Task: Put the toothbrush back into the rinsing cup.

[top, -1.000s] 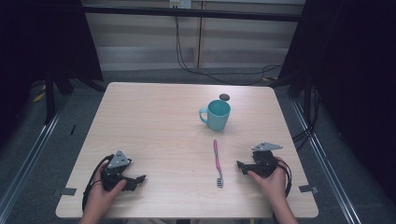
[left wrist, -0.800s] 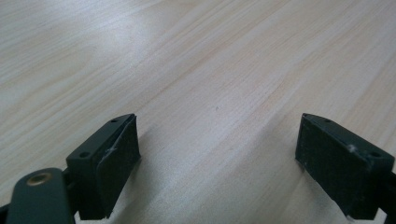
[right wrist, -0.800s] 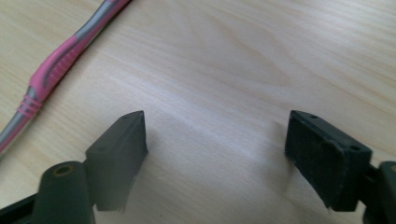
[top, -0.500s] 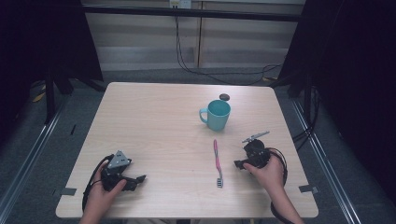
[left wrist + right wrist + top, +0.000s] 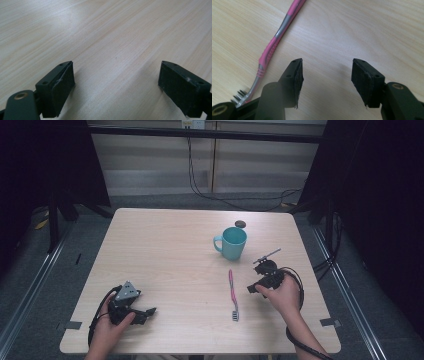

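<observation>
A pink and grey toothbrush (image 5: 232, 292) lies flat on the wooden table (image 5: 165, 255), its bristle end toward the front edge. In the right gripper view the toothbrush (image 5: 274, 42) runs along the left side, just outside the left jaw. My right gripper (image 5: 252, 289) hovers a little to the right of the brush, tilted, open, with only bare wood between its jaws (image 5: 327, 82). A teal mug (image 5: 232, 242) stands upright behind the brush. My left gripper (image 5: 150, 312) rests near the front left of the table, open over bare wood (image 5: 116, 82).
A small dark round object (image 5: 240, 224) lies behind the mug near the table's far edge. Cables trail from both grippers toward the front edge. Dark frame posts and rails stand on the floor at both sides of the table.
My right gripper has moved left and forward toward the toothbrush and tilted over. The left gripper has stayed in place.
</observation>
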Demonstrator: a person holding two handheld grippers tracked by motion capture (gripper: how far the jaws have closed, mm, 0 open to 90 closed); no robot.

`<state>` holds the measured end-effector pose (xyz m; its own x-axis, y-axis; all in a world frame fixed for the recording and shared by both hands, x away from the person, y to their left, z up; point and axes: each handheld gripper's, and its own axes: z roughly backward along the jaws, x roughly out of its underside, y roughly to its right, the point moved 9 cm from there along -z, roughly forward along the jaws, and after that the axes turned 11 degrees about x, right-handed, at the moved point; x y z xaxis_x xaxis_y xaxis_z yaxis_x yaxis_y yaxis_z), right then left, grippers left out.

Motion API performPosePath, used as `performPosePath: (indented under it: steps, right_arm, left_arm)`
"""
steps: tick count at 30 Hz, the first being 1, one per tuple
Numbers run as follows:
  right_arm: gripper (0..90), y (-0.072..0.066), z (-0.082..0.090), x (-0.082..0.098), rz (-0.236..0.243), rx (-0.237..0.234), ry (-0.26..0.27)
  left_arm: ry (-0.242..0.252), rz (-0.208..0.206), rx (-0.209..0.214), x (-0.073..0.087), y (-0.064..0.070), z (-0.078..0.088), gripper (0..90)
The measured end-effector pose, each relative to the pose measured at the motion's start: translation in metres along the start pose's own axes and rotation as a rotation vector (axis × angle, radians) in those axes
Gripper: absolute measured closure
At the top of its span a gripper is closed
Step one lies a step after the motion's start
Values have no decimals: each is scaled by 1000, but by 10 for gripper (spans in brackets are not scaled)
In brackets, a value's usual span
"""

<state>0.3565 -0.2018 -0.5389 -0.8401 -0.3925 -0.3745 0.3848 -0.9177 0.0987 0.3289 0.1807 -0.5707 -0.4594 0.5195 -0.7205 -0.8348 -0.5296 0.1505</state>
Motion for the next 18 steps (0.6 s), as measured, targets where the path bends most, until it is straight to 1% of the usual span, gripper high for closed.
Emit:
performPosePath:
  steps: [5,7,8,9,10,12,13,14,16,18]
  right_arm:
    - [443,-3,6,-9,-10,-5,1]
    - [461,-5,8,-13,-21,-4,1]
    - [469,-6,9,-14,-19,-8,0]
    - [478,-8,10,-16,-29,-13,-1]
    - [491,-11,11,-18,-49,-20,-9]
    - [505,-14,12,-21,-66,-35,-12]
    - [516,-16,13,-24,-83,-43,-18]
    - [526,-17,13,-25,-88,-44,-19]
    - [537,-20,12,-29,-115,-59,-29]
    - [547,-23,12,-31,-123,-64,-34]
  left_arm:
    - [0,-1,0,0,0,0,132]
    - [0,0,0,0,0,0,132]
    - [0,-1,0,0,0,0,132]
    - [0,0,-1,0,0,0,132]
    - [1,-1,0,0,0,0,132]
    - [0,0,0,0,0,0,132]
    - [0,-1,0,0,0,0,132]
    - [0,0,0,0,0,0,132]
    - [0,0,0,0,0,0,132]
    - [0,-1,0,0,0,0,132]
